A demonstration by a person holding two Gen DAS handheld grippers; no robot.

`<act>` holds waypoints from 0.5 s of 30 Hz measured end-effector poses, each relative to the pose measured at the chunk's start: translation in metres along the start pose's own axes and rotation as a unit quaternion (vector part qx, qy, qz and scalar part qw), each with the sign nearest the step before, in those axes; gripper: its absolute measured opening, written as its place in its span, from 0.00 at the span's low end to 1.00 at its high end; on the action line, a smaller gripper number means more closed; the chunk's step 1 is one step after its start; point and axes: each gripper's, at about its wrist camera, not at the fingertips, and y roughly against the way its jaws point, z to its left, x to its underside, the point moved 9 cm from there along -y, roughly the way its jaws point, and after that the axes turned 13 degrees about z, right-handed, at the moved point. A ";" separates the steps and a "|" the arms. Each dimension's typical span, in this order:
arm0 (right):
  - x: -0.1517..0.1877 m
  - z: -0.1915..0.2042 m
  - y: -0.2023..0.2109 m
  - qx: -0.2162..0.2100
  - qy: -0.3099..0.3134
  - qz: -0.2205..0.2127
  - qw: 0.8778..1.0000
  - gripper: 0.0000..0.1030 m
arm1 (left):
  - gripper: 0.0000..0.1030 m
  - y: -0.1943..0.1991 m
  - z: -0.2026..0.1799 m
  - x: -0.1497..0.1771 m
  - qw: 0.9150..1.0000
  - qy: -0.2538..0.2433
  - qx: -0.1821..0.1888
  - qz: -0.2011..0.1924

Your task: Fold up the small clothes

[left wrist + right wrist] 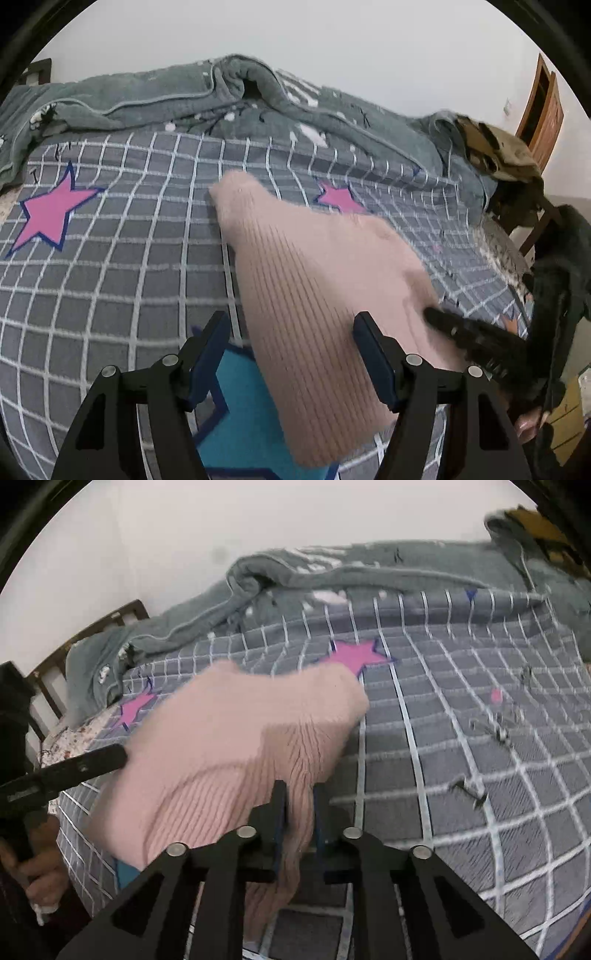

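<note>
Pink ribbed knit garment (236,746) lifted partly off grey checked bedsheet with pink stars (461,738), near end raised, probably for carrying over into fold; right gripper (299,812) clenched on bunched near edge; left gripper (291,347) released, jaws wide, straddling cloth without pressing; motion blur hides hem detail; long axis runs from grippers away toward rumpled grey-green blanket (147,96), far end resting on sheet.

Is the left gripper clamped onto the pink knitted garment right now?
No: the left gripper stands open, its fingers wide apart over the pink knitted garment without pinching it.
</note>
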 end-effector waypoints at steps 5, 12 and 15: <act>-0.009 0.008 0.036 -0.007 -0.013 -0.033 0.999 0.30 | 0.66 -0.007 -0.001 0.016 0.998 -0.016 -0.059 0.010; -0.003 0.050 0.037 0.014 0.076 -0.050 0.996 0.29 | 0.66 0.001 0.001 0.020 0.999 -0.005 -0.047 0.014; 0.006 0.040 0.017 0.056 0.079 -0.020 0.995 0.24 | 0.66 0.004 0.000 0.020 0.999 -0.008 -0.048 0.013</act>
